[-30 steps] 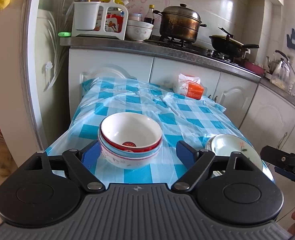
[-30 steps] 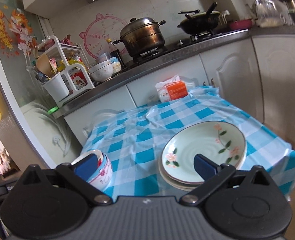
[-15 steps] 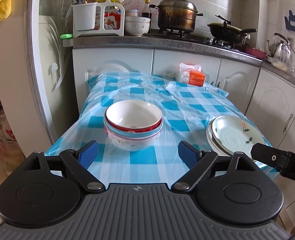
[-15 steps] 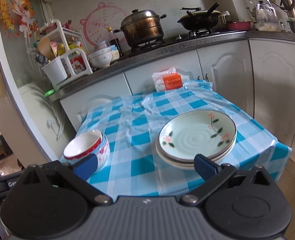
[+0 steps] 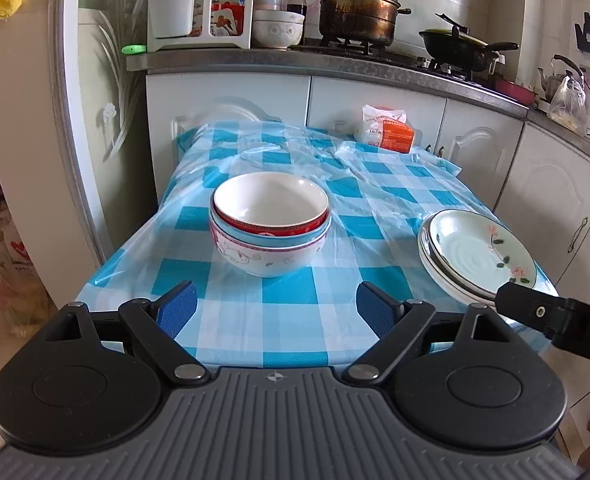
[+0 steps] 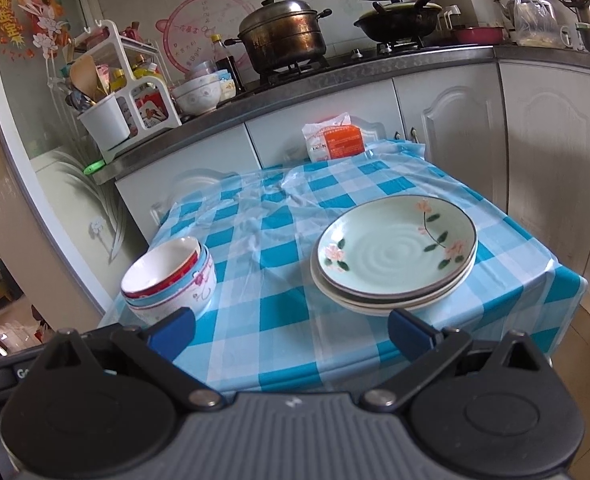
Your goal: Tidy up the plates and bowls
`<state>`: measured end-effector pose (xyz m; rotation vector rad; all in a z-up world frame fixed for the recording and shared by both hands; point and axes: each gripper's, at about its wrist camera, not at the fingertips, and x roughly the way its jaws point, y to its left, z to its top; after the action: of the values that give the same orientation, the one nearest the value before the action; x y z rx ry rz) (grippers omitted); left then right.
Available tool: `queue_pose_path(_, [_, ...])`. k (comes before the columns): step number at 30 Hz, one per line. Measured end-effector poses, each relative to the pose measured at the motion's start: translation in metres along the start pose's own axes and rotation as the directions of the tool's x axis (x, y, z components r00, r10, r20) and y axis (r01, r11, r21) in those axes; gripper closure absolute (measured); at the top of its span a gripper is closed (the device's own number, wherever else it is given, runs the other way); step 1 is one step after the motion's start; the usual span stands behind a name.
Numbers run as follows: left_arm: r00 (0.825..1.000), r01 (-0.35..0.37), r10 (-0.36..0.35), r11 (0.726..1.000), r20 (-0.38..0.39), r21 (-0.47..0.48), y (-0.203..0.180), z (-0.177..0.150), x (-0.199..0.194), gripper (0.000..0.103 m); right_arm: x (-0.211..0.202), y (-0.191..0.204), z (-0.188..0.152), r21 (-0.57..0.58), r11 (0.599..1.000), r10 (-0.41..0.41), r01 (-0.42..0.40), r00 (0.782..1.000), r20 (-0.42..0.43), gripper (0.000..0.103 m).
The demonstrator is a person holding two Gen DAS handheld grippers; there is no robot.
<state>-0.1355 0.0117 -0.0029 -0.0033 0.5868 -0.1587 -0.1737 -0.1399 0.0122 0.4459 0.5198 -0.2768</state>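
From the left wrist camera, a stack of three nested bowls (image 5: 270, 224) stands on the near-left part of a table covered with a blue-and-white checked cloth (image 5: 287, 304): the top bowl is white inside with a red band at its rim, the middle one pale blue, the bottom one white with pink swirls. A stack of plates (image 5: 477, 256) lies at the table's right edge, the top plate pale green with a ripple pattern and a pink flower sprig. The left gripper (image 5: 276, 309) hangs over the table's near edge with its blue-padded jaws spread wide, holding nothing and touching nothing; the bowls sit beyond the gap, apart from both pads. Part of the right gripper (image 5: 555, 318) shows at the right, just before the plates. From the right wrist camera, the plates (image 6: 395, 256) lie centre-right and the bowls (image 6: 171, 276) at the left. The right gripper (image 6: 291, 331) has its jaws wide apart and empty, short of the plate stack's near rim.
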Motion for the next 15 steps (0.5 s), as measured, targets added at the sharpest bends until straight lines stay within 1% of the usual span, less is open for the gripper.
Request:
queue_pose_path(3, [1.000, 0.000, 0.000, 1.000, -0.006, 0.002, -0.0020, -0.0010, 0.0010, 0.000, 0.0025, -0.0025, -0.0007, 0.017, 1.000, 0.000, 0.000, 1.000, -0.014, 0.001])
queue_pose_path(15, [1.000, 0.001, -0.001, 1.000, -0.022, 0.007, -0.0054, -0.0020, 0.0080, 0.000, 0.0072, -0.0057, -0.0031, 0.018, 1.000, -0.015, 0.015, 1.000, -0.023, 0.001])
